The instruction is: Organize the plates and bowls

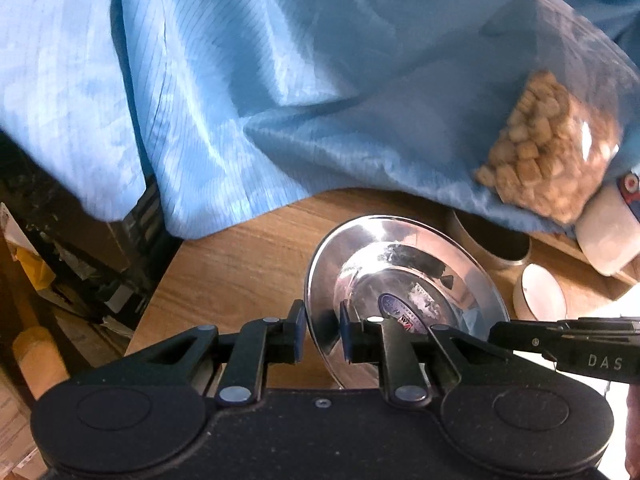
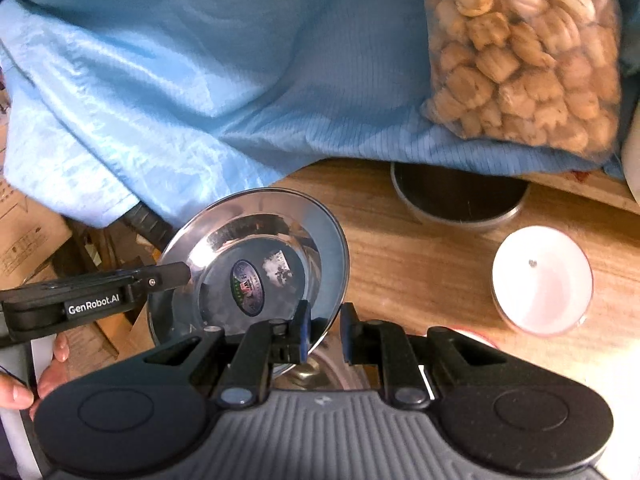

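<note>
Wooden boards made up the surface (image 2: 420, 248), and a shiny blue cloth (image 1: 248, 92) was draped over its far part, with cardboard boxes and dark clutter off its left edge. On the cloth lay a clear bag of pale brown lumps (image 2: 528, 56). Below the cloth's hem stood a dark round tin (image 2: 460, 196), and nearer sat a white round bowl (image 2: 542, 280). A steel plate (image 1: 400, 276), with an oval sticker in its well, was held tilted above the wood, and beneath its near edge in the right view showed another metal piece I could not make out. The left tongs (image 1: 322, 334) stood narrow, their blue pads on either side of the plate's left rim, gripping it. The right tongs (image 2: 326, 330) were likewise narrow and pinched the opposite rim, so the plate hung between the two. A bare hand (image 2: 48, 372) held the left tool's handle.
</note>
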Available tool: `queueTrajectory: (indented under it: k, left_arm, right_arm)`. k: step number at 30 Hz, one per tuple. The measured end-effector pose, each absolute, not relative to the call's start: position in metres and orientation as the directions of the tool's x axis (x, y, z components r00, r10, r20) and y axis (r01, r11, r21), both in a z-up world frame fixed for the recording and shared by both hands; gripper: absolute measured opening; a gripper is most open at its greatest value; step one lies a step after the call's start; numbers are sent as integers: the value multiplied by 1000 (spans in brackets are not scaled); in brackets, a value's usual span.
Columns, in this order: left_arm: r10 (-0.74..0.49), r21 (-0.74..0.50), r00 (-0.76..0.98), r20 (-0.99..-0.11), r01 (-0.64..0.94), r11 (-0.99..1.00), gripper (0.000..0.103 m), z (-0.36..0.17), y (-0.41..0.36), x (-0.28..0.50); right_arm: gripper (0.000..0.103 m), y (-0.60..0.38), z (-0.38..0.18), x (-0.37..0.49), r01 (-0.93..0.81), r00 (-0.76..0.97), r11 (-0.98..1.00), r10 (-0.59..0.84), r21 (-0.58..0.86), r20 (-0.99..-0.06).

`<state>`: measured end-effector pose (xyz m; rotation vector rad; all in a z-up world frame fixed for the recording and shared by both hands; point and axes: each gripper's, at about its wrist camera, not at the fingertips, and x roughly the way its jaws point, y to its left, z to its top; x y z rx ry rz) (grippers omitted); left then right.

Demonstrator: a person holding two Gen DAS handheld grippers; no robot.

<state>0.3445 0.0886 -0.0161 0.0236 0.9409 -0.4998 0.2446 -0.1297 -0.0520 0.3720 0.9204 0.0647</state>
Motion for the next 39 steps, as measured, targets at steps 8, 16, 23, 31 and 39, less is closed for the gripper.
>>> queueTrajectory:
  k: [8,16,23,31,39]
  left_arm:
    - [-382,-176,461,-801,429,886,20,-19,92,323]
    - [-356,-149,437,-826,439,886,21,-24,95,310]
    - [-328,-136,422,-845,424,895,21,-32,95,302]
    - [-305,-109,426,-852,426,898,21,-35,93,295]
    - [-311,-98,411,-857,462,882,20,-39,81,279]
  right_arm:
    - [18,-128,-58,223,95,596,931,230,352,-770]
    - [18,-123,-63,205,62,563,937,251,343,-788]
    - [18,-121,-70,198,47,529,936,273,348,-804]
    - [18,-120,-73,193,31,508,936,288,351,-812]
    - [16,-100,-68,192,-81,490,933,344,352,-801]
